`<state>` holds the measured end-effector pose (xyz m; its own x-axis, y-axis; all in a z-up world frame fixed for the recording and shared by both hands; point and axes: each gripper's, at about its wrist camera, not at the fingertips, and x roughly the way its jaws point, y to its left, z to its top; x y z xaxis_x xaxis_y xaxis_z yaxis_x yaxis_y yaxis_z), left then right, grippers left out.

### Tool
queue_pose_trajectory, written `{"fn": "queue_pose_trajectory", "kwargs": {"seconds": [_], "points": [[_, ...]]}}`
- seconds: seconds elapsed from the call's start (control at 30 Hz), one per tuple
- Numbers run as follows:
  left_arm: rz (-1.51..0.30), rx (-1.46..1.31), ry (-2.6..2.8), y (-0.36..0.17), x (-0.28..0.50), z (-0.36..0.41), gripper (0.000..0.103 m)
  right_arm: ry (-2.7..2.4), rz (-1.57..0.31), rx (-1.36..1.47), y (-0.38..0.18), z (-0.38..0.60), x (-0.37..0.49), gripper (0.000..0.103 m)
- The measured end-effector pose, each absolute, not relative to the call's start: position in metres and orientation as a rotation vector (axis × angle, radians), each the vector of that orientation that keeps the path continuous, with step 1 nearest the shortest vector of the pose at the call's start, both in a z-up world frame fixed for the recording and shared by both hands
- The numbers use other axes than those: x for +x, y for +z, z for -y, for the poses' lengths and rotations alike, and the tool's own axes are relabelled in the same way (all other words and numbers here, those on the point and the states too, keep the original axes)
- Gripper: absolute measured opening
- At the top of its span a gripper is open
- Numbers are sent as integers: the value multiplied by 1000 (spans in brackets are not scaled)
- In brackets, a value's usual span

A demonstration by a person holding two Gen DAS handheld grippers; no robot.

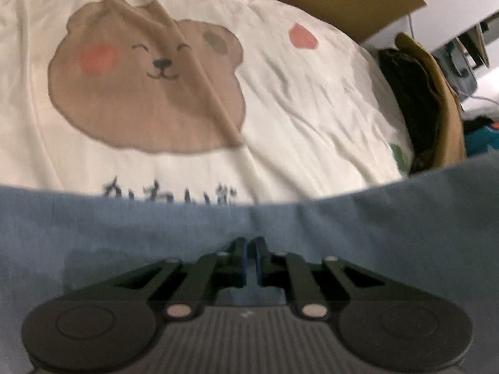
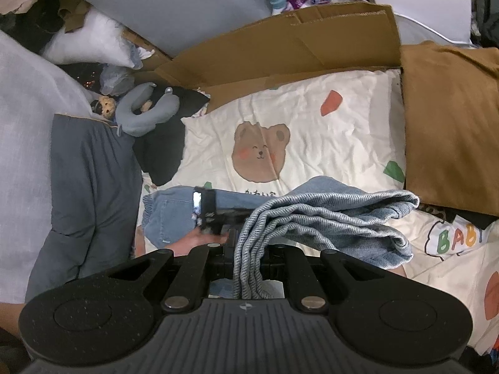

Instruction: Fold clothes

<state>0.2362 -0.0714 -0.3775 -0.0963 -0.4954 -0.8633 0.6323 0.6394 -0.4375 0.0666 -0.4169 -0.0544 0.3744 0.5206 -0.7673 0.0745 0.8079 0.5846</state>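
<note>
A pair of light blue jeans [image 2: 327,215] lies across a white bear-print sheet [image 2: 327,131]. My right gripper [image 2: 251,243] is shut on a bunched leg of the jeans, and the folded layers run between its fingers and drape off to the right. The waist end [image 2: 168,215] lies flat at the left, where a hand holds my left gripper [image 2: 205,208] against it. In the left wrist view the jeans [image 1: 124,224] fill the foreground. There my left gripper [image 1: 251,249] has its fingers pressed together on the denim, with a crease running up from the tips.
The bear-print sheet [image 1: 312,93] is wrinkled. A brown cloth [image 2: 449,124] covers the right side and flattened cardboard [image 2: 280,40] lies behind. At the left are a grey cushion [image 2: 90,180], a grey plush toy [image 2: 143,112] and a black cloth [image 2: 165,143].
</note>
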Motion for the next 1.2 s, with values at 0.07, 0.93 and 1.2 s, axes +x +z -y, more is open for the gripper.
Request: {"fn": "queue_pose_trajectory", "kwargs": {"seconds": [0.07,0.93,1.2], "points": [[-1385,119,-935,-376,238,74,8,333,-1175,574,-49,403,74,9],[-1228,-154,-607,-301,267,-191,63,678,-1285,267,5,183,185,9],[-1222,-273,-509,-301,250,-257,63,741,-1323,259,-28,114,208,9]]}}
